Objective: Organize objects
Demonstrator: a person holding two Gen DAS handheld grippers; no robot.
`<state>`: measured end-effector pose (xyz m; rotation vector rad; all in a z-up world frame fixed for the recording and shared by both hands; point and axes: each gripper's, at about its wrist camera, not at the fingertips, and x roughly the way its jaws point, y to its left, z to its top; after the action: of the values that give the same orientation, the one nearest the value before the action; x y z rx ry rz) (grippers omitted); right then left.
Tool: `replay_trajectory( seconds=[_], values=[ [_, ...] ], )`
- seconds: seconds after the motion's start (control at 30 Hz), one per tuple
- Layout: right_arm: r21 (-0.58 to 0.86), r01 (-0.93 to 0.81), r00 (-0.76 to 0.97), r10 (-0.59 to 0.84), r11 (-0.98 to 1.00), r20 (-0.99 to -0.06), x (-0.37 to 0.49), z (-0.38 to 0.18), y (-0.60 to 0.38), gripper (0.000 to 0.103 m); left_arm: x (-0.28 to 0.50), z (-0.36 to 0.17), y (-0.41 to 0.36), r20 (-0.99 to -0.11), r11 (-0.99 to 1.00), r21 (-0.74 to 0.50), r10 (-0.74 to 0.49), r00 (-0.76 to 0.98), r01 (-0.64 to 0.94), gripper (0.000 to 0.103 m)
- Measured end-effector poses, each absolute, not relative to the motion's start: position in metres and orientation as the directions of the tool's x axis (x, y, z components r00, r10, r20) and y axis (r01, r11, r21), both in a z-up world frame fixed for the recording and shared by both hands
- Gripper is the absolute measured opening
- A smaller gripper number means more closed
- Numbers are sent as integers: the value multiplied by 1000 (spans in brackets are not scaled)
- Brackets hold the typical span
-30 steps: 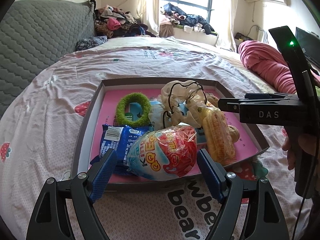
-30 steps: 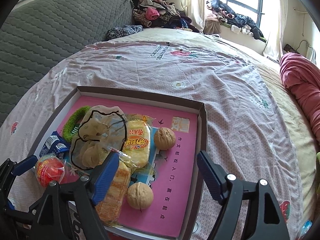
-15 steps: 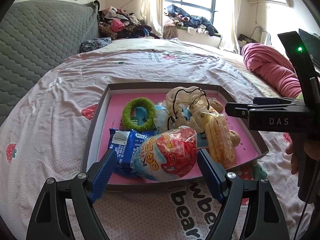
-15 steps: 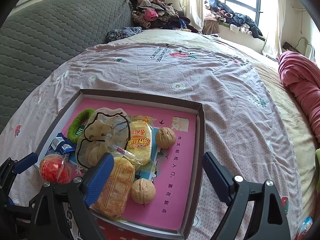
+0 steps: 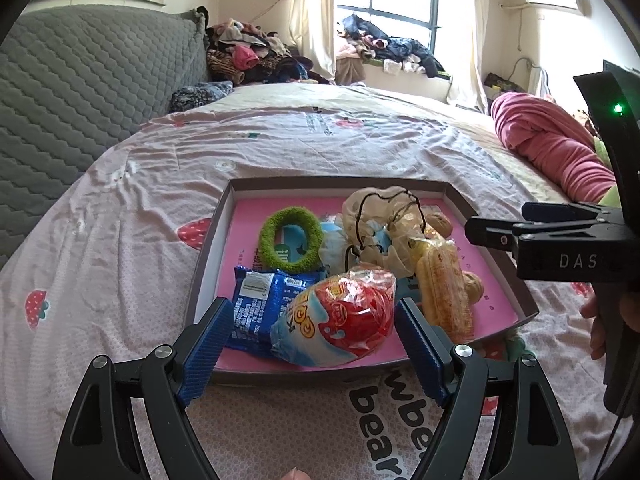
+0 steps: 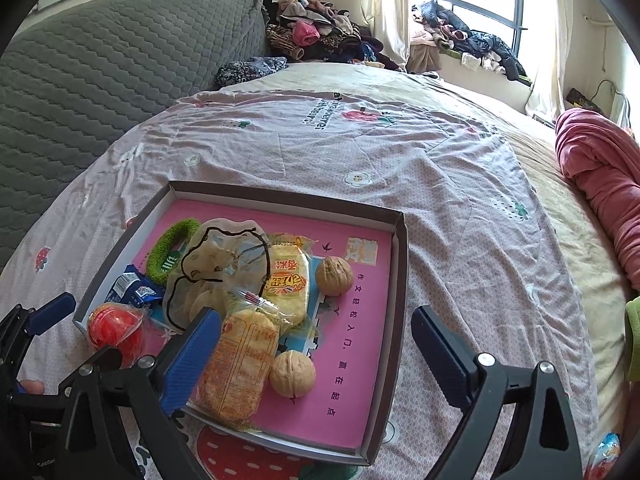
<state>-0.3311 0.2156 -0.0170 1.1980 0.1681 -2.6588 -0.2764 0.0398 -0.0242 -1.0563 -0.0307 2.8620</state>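
A shallow pink-lined box lies on the bed and holds snacks and small items. My left gripper is open at its near edge, with a red-and-blue egg-shaped snack pack lying between the fingers, and a blue wrapper beside it. A green ring, a crumpled clear bag, two yellow cracker packs and two walnuts lie inside. My right gripper is open above the box's near right part.
The bed has a pink strawberry-print sheet. A grey quilted headboard stands at the left. A pink blanket lies at the right. Clothes are piled by the window.
Both grippers have pulled back and risen a little, so the box looks smaller and farther. The egg pack stays in the box between the left fingers. Both jaws stay open.
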Motion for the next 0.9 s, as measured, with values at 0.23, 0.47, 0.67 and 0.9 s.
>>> replay_trajectory(
  seconds=[0.23,0.47,0.67,0.9],
  values=[
    [-18,240,-651,-147,-971,-745,-327,-11,215,98,-275,-17,37,-643,-997,-42,72,-763,-59,84],
    [-19,246,-652,-150,-969,-743,-322,-7,213,100,-274,-12,36,-643,-997,-42,72,-763,-59,84],
    [-24,247,-656,-149,-969,-740,-319,-2,213,100,-271,-7,37,-643,-998,-38,70,-763,-59,84],
    [-27,250,-665,-151,-968,-731,-310,10,214,102,-266,10,40,-628,-998,-31,62,-776,-54,84]
  ],
)
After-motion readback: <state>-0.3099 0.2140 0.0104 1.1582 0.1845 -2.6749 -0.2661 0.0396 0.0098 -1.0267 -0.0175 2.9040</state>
